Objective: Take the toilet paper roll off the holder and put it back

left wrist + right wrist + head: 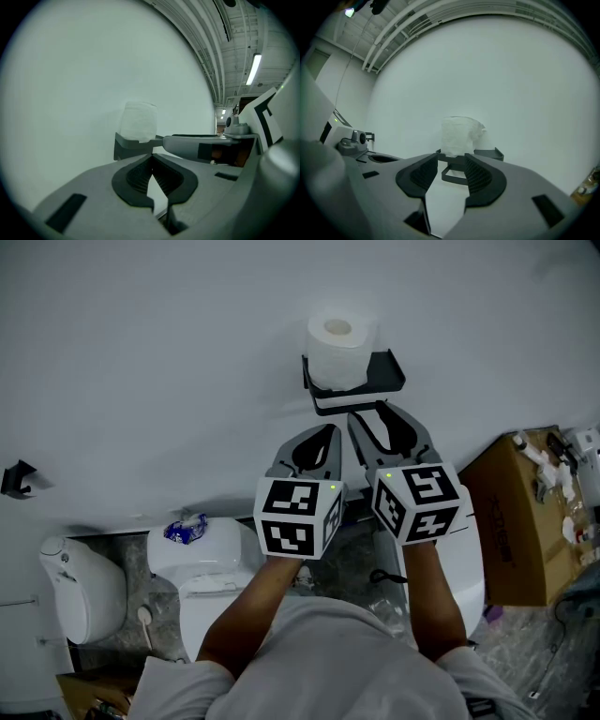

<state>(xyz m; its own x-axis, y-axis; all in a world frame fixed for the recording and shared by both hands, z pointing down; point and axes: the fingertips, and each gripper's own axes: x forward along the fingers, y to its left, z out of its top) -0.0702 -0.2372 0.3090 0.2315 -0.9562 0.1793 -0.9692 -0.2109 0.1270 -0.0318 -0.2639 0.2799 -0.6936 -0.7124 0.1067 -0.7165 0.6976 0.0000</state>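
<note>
A white toilet paper roll [336, 352] stands upright on a black wall holder [386, 371], also seen in the left gripper view [139, 121] and the right gripper view [459, 136]. Both grippers point at the wall just below the holder, side by side. My left gripper [328, 432] [151, 157] is shut, its tips touching with nothing between them. My right gripper [382, 416] [451, 165] is open, and only the holder's lower bar [454, 177] shows beyond the gap. Neither gripper touches the roll.
Below the grippers is a white toilet [202, 563] with a blue wrapper [186, 529] on its tank. A cardboard box [516, 521] stands at the right and a white bin [80, 587] at the left. A small black hook [17, 479] sits on the wall at far left.
</note>
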